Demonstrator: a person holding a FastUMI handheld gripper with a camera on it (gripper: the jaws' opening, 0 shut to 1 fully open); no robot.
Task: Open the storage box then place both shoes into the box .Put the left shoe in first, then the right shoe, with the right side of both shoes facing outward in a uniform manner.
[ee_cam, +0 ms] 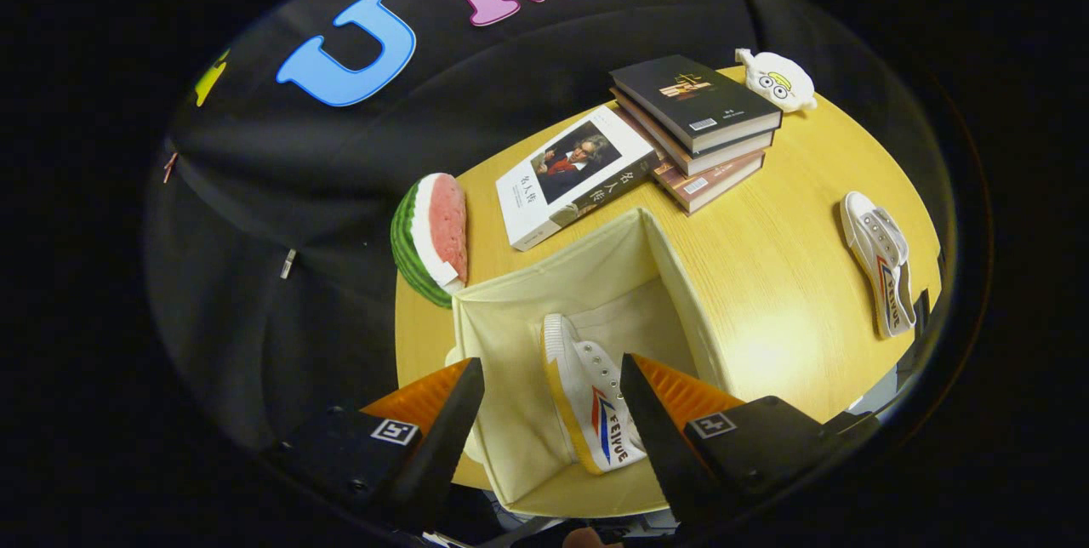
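A cream fabric storage box (587,271) stands open on the yellow wooden table (766,276), just ahead of and below my fingers. One white canvas shoe (587,391) with a yellow sole and red-blue stripes lies on its side inside the box, its striped side facing up, between my fingertips as seen from above. My gripper (553,378) hangs over the box, open, with nothing pressed between its fingers. The other white shoe (880,263) lies on its side on the table far to the right of the box.
A watermelon-slice toy (432,237) rests at the table's edge left of the box. Beyond the box lies a white book (574,174), and a stack of books (698,127) stands behind it. A small white plush toy (778,80) sits past the stack.
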